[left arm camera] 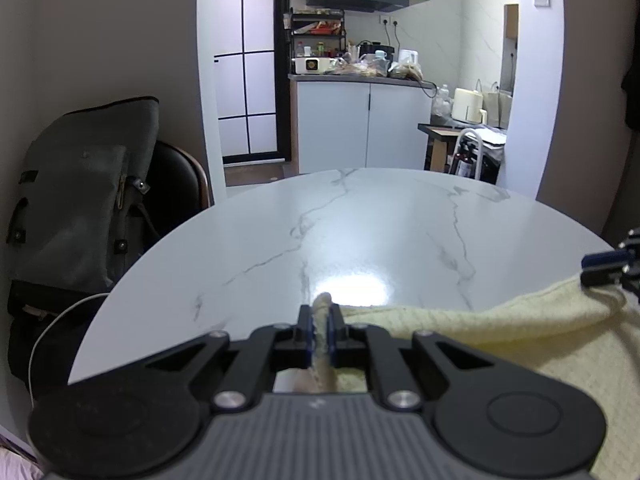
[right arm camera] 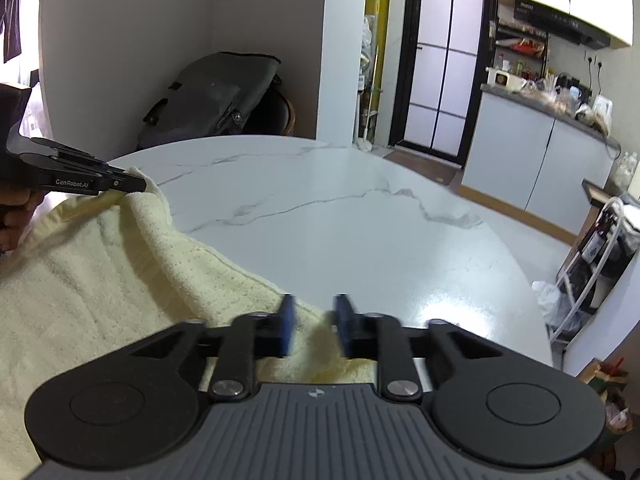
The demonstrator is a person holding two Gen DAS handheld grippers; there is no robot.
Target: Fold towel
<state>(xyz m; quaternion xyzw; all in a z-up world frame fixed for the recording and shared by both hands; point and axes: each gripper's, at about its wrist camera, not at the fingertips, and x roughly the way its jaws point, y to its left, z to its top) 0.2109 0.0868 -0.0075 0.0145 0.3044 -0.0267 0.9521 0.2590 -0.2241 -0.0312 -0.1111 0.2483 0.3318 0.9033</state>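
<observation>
A pale yellow waffle-weave towel [right arm camera: 100,280] lies over the near part of a white marble table [left arm camera: 360,220]. My left gripper [left arm camera: 320,312] is shut on one upper corner of the towel, and a pinch of cloth sticks up between its blue pads. From the right wrist view the left gripper [right arm camera: 140,186] shows at the far left, cloth bunched at its tip. My right gripper [right arm camera: 314,312] has a raised fold of the towel between its blurred blue pads. In the left wrist view the right gripper [left arm camera: 588,270] shows at the right edge with the towel's edge drawn up to it.
A grey backpack [left arm camera: 84,200] sits on a dark chair [left arm camera: 176,184] beyond the table's left rim. Behind the table are a white kitchen cabinet [left arm camera: 360,124] with a cluttered counter and a white cart [right arm camera: 592,264] at the right. A hand [right arm camera: 16,216] holds the left gripper.
</observation>
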